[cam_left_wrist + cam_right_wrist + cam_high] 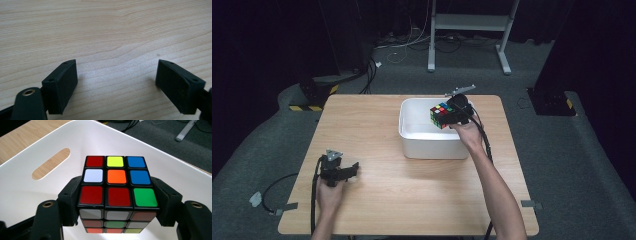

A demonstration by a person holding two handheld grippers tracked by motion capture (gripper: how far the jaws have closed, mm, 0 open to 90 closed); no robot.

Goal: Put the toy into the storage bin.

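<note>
One puzzle cube (117,192) sits clamped in right tongs (117,202) above white bin (32,202).

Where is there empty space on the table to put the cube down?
The wooden table is bare left of the white bin, and in front of it between the left gripper and the forearm. It is crowded over the bin, where the right gripper holds the cube.

Each black gripper (353,170) carries a grey three-cornered plate, brass-ringed screws, black cable.
</note>
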